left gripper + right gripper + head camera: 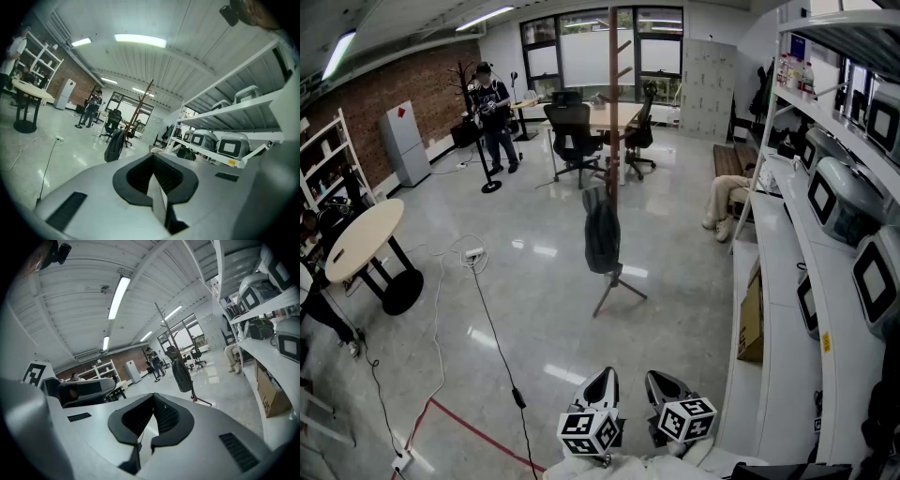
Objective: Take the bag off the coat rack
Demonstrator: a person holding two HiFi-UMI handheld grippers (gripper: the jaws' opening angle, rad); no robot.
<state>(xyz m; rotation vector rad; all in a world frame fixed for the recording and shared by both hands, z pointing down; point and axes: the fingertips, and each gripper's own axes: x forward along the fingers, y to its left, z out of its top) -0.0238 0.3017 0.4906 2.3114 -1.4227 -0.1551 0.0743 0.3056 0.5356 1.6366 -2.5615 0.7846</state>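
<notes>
A dark grey backpack [601,230] hangs on the wooden coat rack [612,112] in the middle of the room, well ahead of me. Both grippers are low at the bottom of the head view, far short of the rack. My left gripper [598,386] is shut and holds nothing. My right gripper [662,386] beside it looks shut and empty too. The left gripper view shows the backpack [115,145] and the rack [140,103] beyond the left gripper [153,161]. In the right gripper view the backpack [181,373] hangs past the right gripper [153,400].
A shelving unit [848,220] with appliances and a cardboard box [751,321] runs along the right. A round table [364,239] stands at the left, and a cable [492,333] crosses the floor. A person [496,114] stands at the back by office chairs [574,141].
</notes>
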